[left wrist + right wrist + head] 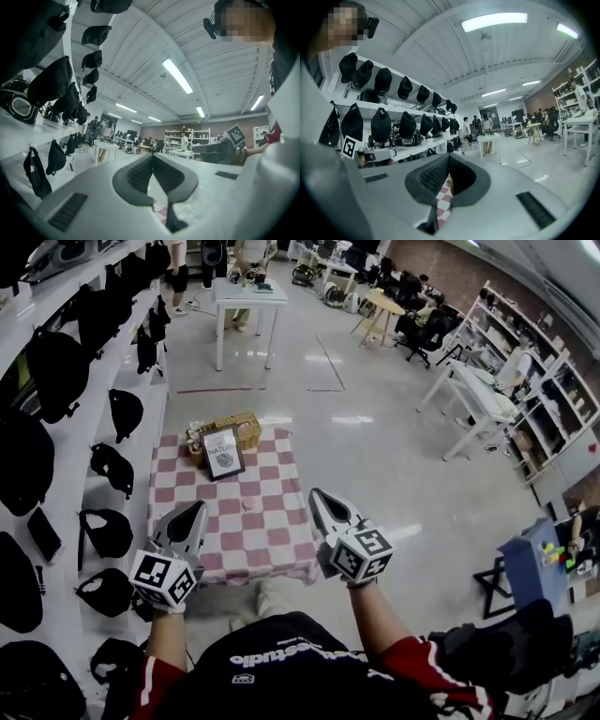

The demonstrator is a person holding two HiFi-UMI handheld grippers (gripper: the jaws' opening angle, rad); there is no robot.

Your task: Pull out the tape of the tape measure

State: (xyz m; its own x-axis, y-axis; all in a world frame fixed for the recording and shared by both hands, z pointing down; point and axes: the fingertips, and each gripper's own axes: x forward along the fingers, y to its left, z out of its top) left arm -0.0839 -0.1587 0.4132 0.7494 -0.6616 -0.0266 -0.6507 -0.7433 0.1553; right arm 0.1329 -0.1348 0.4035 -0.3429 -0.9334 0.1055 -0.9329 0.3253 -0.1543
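Tools, two, both closed — left tool (198, 507), right tool (315, 494) — one checkered table (274, 542).

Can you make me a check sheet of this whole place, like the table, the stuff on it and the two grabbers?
Surface: a small table with a pink and white checked cloth, just ahead of the person.
Job's things: a small round thing lies in the middle of the cloth. It is too small to tell if it is the tape measure.
Clutter: a wicker basket and a framed sign at the far side.
Grippers: the left gripper and right gripper are both shut and empty, held at the table's near side.
Cables: nothing seen.
Surroundings: shelves of black caps on the left; white tables and people farther off.
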